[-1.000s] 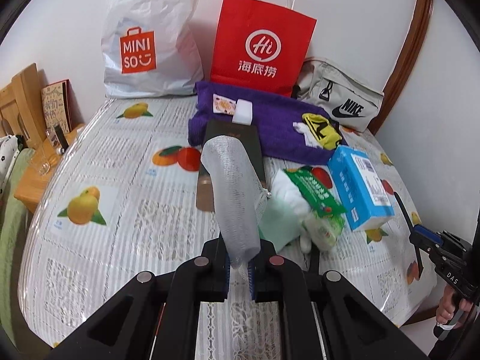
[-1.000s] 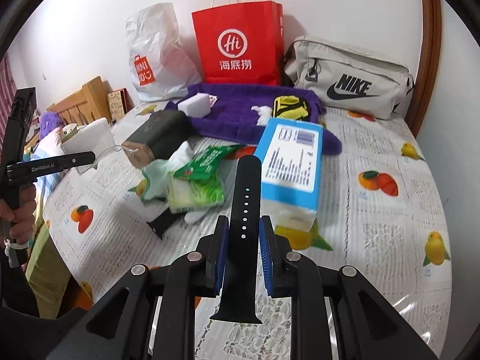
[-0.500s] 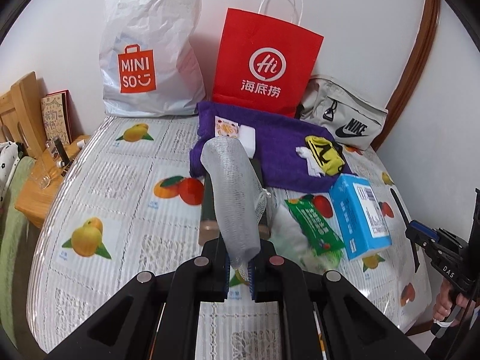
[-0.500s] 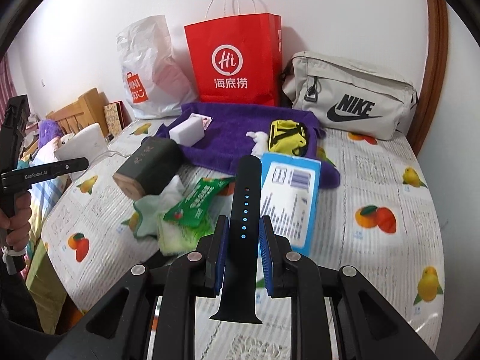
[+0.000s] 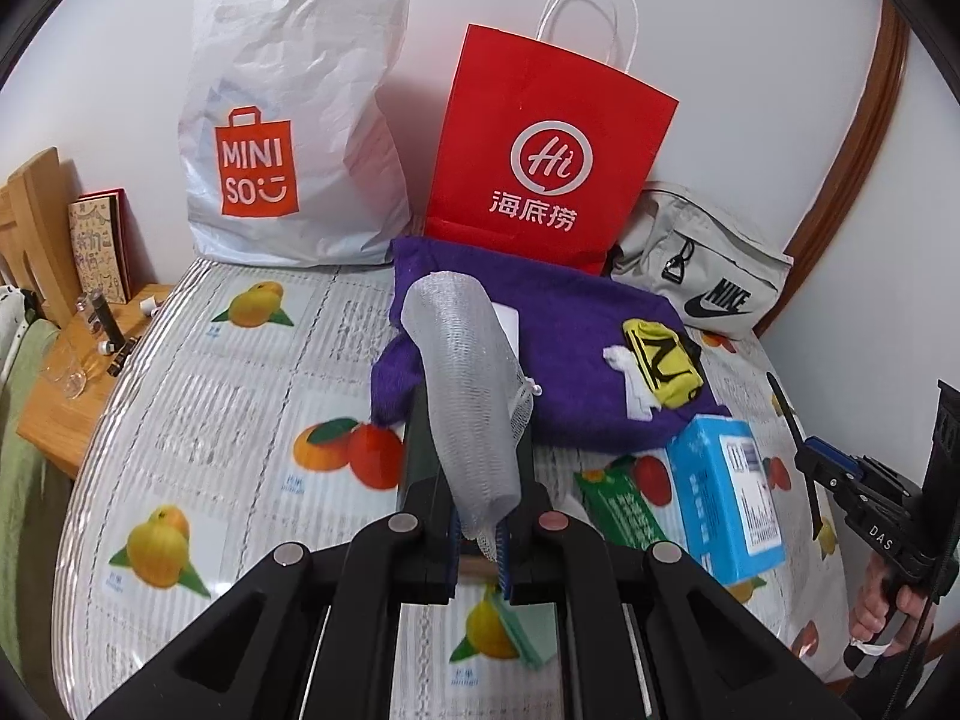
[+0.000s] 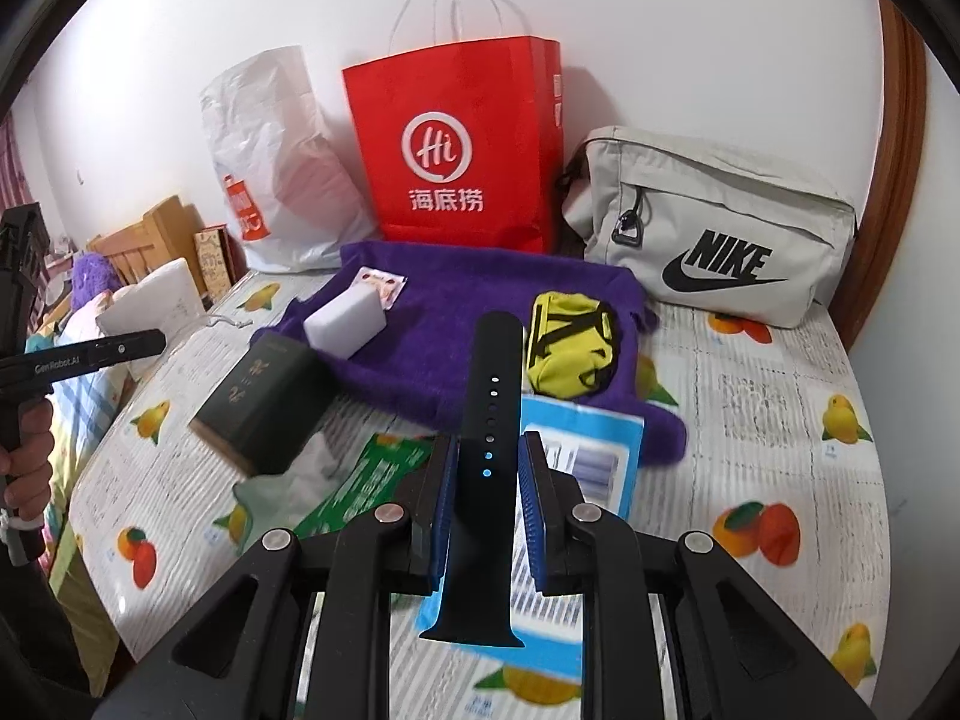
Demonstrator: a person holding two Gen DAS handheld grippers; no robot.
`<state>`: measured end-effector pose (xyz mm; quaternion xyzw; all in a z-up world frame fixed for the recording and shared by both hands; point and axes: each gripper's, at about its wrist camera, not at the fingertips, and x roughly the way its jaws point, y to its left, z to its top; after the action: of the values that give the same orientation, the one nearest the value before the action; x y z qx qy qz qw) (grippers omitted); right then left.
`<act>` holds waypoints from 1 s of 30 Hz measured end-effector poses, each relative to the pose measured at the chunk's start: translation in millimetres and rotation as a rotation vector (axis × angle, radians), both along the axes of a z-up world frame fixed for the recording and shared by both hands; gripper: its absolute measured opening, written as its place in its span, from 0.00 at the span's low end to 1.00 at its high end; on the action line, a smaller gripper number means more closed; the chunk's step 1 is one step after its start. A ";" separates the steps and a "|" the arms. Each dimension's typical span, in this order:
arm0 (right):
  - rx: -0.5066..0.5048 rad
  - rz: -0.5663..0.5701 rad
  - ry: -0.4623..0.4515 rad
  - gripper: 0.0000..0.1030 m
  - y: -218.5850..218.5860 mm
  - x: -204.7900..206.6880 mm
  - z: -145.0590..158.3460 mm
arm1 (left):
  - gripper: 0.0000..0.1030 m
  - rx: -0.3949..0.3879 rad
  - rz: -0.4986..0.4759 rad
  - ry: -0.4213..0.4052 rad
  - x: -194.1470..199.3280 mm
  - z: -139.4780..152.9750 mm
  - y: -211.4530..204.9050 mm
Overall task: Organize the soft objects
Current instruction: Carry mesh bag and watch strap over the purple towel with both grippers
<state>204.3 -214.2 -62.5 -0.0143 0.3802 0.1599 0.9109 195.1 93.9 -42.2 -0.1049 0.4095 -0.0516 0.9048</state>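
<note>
My left gripper [image 5: 480, 531] is shut on a whitish mesh pouch [image 5: 465, 384] that sticks up and forward above the table. My right gripper [image 6: 485, 495] is shut on a black watch strap [image 6: 489, 420] with a row of holes. Ahead lies a purple towel [image 5: 576, 354] [image 6: 456, 324] carrying a yellow pouch [image 5: 663, 360] [image 6: 570, 351], a white sponge block [image 6: 345, 324] and a small card [image 6: 378, 287]. The right gripper also shows in the left wrist view [image 5: 840, 480]; the left one shows in the right wrist view [image 6: 90, 354].
At the wall stand a white MINISO bag [image 5: 288, 120], a red paper bag [image 5: 540, 162] [image 6: 462, 144] and a grey Nike bag [image 5: 702, 276] [image 6: 714, 228]. On the fruit-print tablecloth [image 5: 198, 420] lie a blue box [image 5: 729, 498], a green packet [image 6: 360, 480] and a dark green box [image 6: 264, 402].
Both grippers have moved forward towards the purple towel and risen slightly, each keeping its hold. The towel and the bags at the wall now look closer.
</note>
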 end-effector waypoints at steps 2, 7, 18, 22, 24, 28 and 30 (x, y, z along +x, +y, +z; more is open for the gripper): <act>0.014 -0.005 0.005 0.20 -0.2 10.2 -1.2 | 0.09 0.001 0.000 0.002 8.7 -0.4 -1.0; 0.002 -0.011 0.006 0.20 3.3 37.2 -2.7 | 0.09 0.011 -0.001 0.007 31.3 -0.7 -2.7; -0.021 -0.020 -0.004 0.20 6.9 103.0 -8.1 | 0.09 0.012 -0.019 0.022 93.3 -8.0 -8.8; -0.025 -0.019 0.005 0.20 9.2 124.9 -14.5 | 0.09 0.005 -0.034 0.030 115.9 -12.0 -13.7; -0.035 -0.016 0.019 0.20 11.8 135.9 -20.3 | 0.09 0.004 -0.046 0.037 126.3 -15.4 -17.5; -0.046 -0.003 0.039 0.20 16.5 150.9 -30.2 | 0.09 0.001 -0.060 0.065 145.9 -25.7 -21.9; -0.055 0.003 0.052 0.20 18.3 158.7 -36.0 | 0.09 0.000 -0.066 0.075 155.3 -29.5 -22.9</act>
<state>363.0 -196.0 -98.5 -0.0360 0.4082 0.1511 0.8996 350.4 71.0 -71.6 -0.0933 0.4463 -0.0776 0.8866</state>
